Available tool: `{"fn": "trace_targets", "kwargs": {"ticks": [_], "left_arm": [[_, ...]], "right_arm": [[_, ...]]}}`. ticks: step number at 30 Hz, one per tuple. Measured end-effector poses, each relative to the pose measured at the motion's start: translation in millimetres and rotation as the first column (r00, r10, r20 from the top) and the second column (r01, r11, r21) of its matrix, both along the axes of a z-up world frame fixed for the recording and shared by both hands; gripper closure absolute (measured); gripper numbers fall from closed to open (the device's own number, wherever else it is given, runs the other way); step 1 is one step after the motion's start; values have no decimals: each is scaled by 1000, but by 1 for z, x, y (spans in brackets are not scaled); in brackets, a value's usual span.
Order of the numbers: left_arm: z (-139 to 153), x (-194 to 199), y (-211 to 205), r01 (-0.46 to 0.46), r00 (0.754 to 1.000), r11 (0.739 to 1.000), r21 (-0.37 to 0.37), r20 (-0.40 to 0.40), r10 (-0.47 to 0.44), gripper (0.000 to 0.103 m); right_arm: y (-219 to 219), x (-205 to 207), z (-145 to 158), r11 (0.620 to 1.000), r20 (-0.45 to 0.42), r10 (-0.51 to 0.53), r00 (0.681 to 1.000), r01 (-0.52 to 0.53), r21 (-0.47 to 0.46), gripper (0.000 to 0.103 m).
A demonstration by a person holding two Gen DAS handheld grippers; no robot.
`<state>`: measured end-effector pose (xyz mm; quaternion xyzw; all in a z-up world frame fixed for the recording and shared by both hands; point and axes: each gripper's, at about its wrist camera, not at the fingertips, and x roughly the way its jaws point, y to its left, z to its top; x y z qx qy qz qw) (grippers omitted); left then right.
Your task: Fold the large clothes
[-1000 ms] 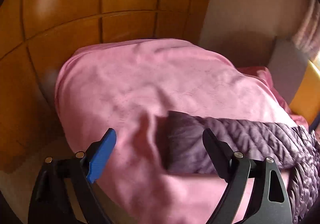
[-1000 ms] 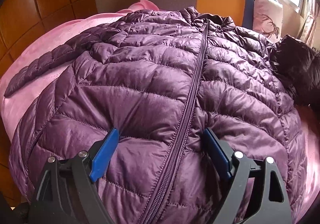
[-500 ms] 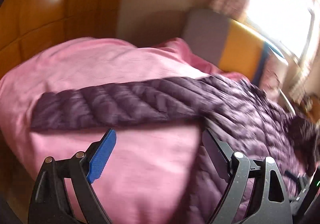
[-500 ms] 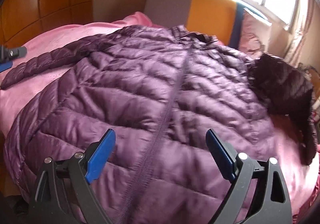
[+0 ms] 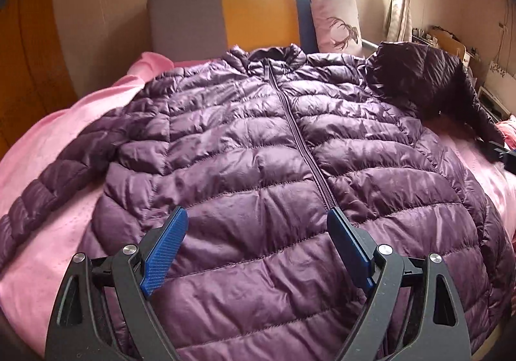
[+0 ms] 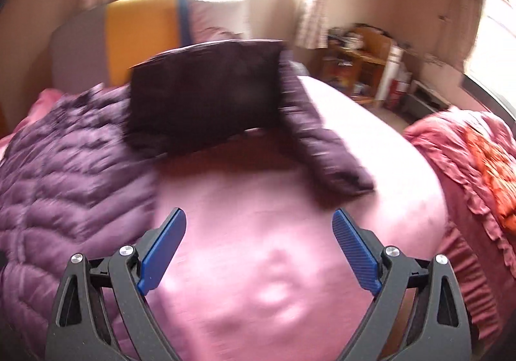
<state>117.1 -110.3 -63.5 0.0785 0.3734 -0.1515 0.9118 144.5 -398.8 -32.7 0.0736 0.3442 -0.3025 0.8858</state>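
Both our grippers stand wide and empty: left gripper (image 5: 256, 227) over the puffy quilted purple down jacket (image 5: 258, 141), which lies zipped, front up, on the pink bedsheet (image 5: 48, 148); right gripper (image 6: 259, 227) over bare sheet near the jacket's right sleeve (image 6: 325, 148). Likely risk: slick nylon slips from the ribbed blue pads (image 5: 164, 253), and springy filling pops folds open.

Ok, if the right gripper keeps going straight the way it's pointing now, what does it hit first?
Most likely the bare pink bedsheet: the open right gripper frames only sheet. The dark purple quilted jacket sleeve lies farther on and to the right, though blur makes depth uncertain.
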Motion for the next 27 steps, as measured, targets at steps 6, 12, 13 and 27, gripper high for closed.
{"fn": "trace_targets", "kwargs": {"ticks": [6,12,13,27], "left_arm": [[-18,7,7,-25,998,998,-59,-67,21,12],[-22,7,7,-32,997,998,-61,-66,28,10],[-22,8,8,-31,997,997,-65,-68,27,10],[-22,9,10,-27,995,997,-68,-100,20,10]], "right_arm": [[-64,0,0,992,-16,-101,995,99,-73,10],[-97,25,-12,994,-169,-46,985,29,-104,88],[-100,24,-7,994,-162,-43,986,26,-106,91],[-227,-7,70,970,-180,-230,956,211,-120,95]]}}
